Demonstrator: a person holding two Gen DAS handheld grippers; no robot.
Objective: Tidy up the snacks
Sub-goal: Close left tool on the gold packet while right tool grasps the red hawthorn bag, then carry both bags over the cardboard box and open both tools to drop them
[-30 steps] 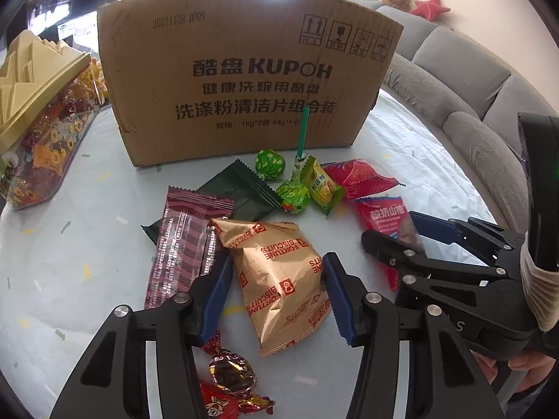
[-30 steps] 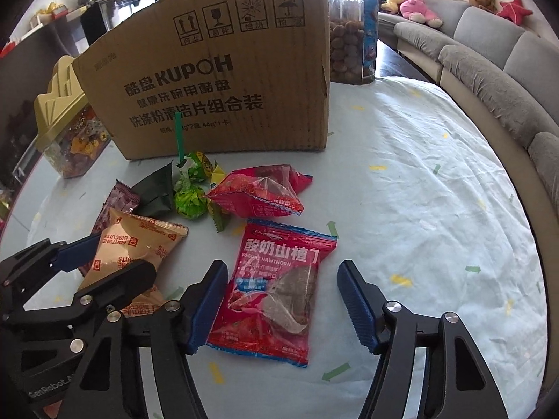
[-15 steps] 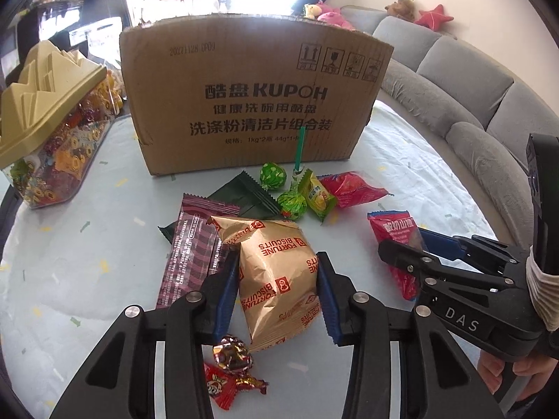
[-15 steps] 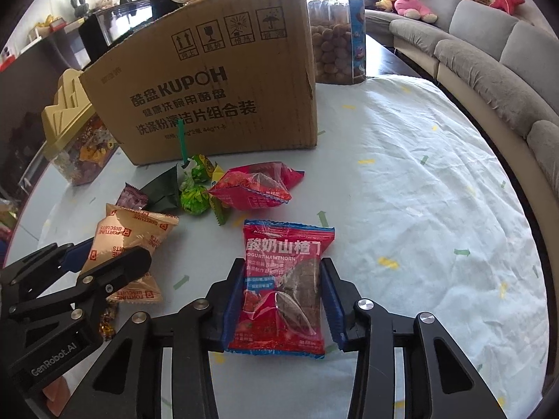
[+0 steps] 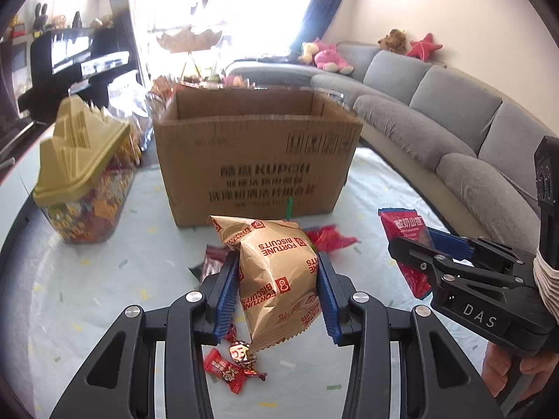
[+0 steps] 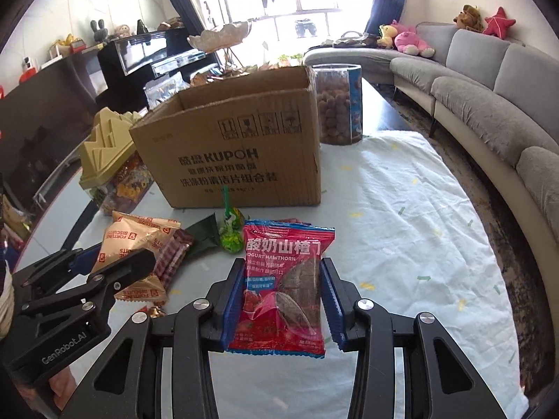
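— What have my tongs got?

— My left tongs (image 5: 277, 291) pinch the gold biscuit bag (image 5: 276, 272); my right tongs (image 6: 281, 302) pinch the red hawthorn pack (image 6: 283, 282). Both are lifted off the surface (image 6: 401, 244).

— Room ahead?

— Loose candies (image 5: 232, 365) lie below, more wrappers (image 6: 206, 237) beyond. The cardboard box (image 5: 256, 160) stands open-topped behind them; bare cloth runs right to the surface's edge.

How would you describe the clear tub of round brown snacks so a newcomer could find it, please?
Start at the big cardboard box on the table. Directly behind its right rear corner stands a clear cylindrical tub. Unlike the gold-lidded jar on the box's left, it has a blue label and holds brown balls.
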